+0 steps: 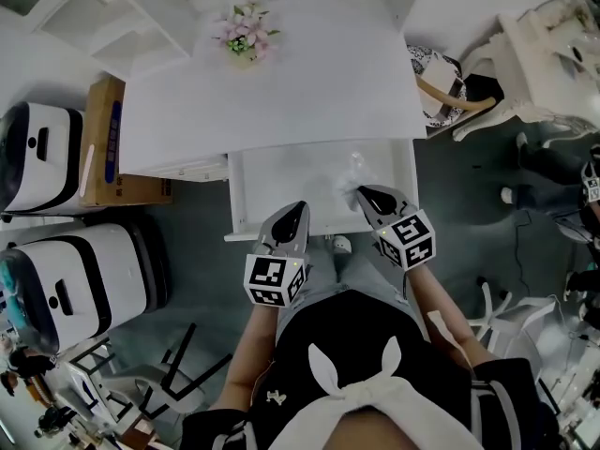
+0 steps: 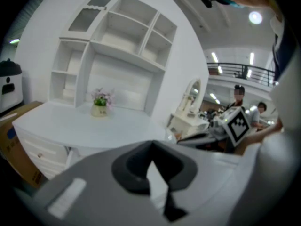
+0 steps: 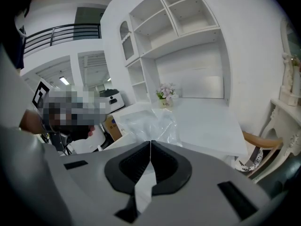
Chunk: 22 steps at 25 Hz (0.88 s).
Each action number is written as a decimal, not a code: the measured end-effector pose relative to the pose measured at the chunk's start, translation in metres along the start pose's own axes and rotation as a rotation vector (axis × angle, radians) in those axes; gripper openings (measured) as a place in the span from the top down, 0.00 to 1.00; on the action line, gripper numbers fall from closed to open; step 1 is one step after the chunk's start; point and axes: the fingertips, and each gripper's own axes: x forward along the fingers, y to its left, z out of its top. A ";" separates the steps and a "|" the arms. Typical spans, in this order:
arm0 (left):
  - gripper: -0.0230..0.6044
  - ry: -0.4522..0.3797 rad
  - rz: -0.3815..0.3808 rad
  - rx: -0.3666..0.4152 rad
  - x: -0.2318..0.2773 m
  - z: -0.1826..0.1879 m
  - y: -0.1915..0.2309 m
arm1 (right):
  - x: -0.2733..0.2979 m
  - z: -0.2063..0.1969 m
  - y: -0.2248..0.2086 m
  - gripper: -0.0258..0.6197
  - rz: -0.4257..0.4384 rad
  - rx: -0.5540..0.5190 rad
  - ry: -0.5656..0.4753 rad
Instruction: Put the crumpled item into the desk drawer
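A crumpled clear plastic bag (image 1: 350, 172) lies inside the open white desk drawer (image 1: 272, 184), toward its right side. My right gripper (image 1: 363, 195) hangs over the drawer's front right part, its jaws closed at the bag's near edge. In the right gripper view the bag (image 3: 149, 122) spreads out just past the shut tips of the right gripper (image 3: 150, 143). My left gripper (image 1: 296, 210) is shut and empty above the drawer's front edge, left of the bag. In the left gripper view its jaws (image 2: 151, 146) meet with nothing between them.
The white desk top (image 1: 281, 92) carries a small flower pot (image 1: 246, 36) at the back. A cardboard box (image 1: 108, 139) and two white appliances (image 1: 42, 153) (image 1: 80, 284) stand left of the desk. A patterned chair (image 1: 448, 87) and a white dresser (image 1: 553, 54) stand to the right.
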 end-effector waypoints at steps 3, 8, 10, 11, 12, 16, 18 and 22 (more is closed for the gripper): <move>0.96 0.017 -0.010 -0.002 0.008 0.000 0.005 | 0.008 -0.005 -0.001 0.95 0.015 0.006 0.034; 0.96 0.039 -0.017 -0.008 0.016 -0.002 0.014 | 0.019 -0.016 -0.004 0.95 0.020 0.015 0.076; 0.96 0.048 -0.018 -0.013 0.018 -0.003 0.019 | 0.025 -0.020 -0.006 0.95 0.025 0.031 0.089; 0.96 0.051 -0.016 -0.017 0.019 -0.003 0.022 | 0.028 -0.023 -0.006 0.95 0.030 0.037 0.097; 0.96 0.054 -0.014 -0.020 0.020 -0.004 0.024 | 0.031 -0.026 -0.007 0.95 0.034 0.038 0.107; 0.96 0.067 -0.011 -0.031 0.021 -0.006 0.031 | 0.042 -0.038 -0.010 0.95 0.042 0.029 0.152; 0.96 0.072 -0.008 -0.036 0.021 -0.007 0.034 | 0.047 -0.041 -0.012 0.95 0.043 0.025 0.169; 0.96 0.080 0.001 -0.044 0.021 -0.009 0.041 | 0.056 -0.048 -0.013 0.95 0.046 0.011 0.202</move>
